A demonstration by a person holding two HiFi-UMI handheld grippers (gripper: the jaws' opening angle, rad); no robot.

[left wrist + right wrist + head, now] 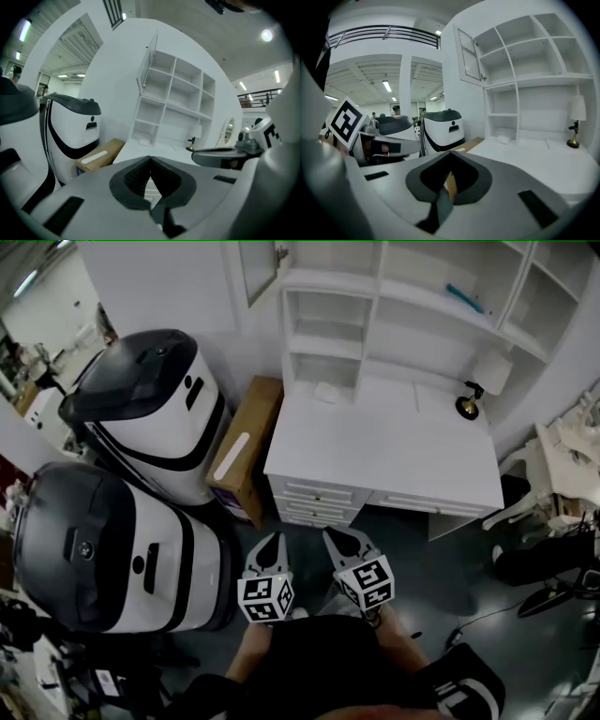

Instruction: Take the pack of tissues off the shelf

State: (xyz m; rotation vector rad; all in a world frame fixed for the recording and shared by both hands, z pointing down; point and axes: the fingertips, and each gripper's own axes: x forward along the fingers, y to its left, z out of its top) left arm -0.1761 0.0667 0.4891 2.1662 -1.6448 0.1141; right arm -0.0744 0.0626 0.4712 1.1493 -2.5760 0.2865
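The pack of tissues (326,392) is a small white bundle lying in the lowest cubby of the white shelf unit (323,334), at the back left of the desk top. It also shows in the left gripper view as the tissues (142,139) and in the right gripper view as the tissues (503,139). My left gripper (272,545) and right gripper (339,542) are held side by side in front of the desk, well short of the shelf. Both are shut and hold nothing. The left gripper (150,159) and right gripper (451,153) both point towards the desk.
The white desk (394,446) has drawers on its front. A small lamp (483,381) stands at its back right. A cardboard box (246,446) leans by the desk's left side. Two big white-and-black machines (150,409) (103,549) stand on the left. A white chair (562,465) is at right.
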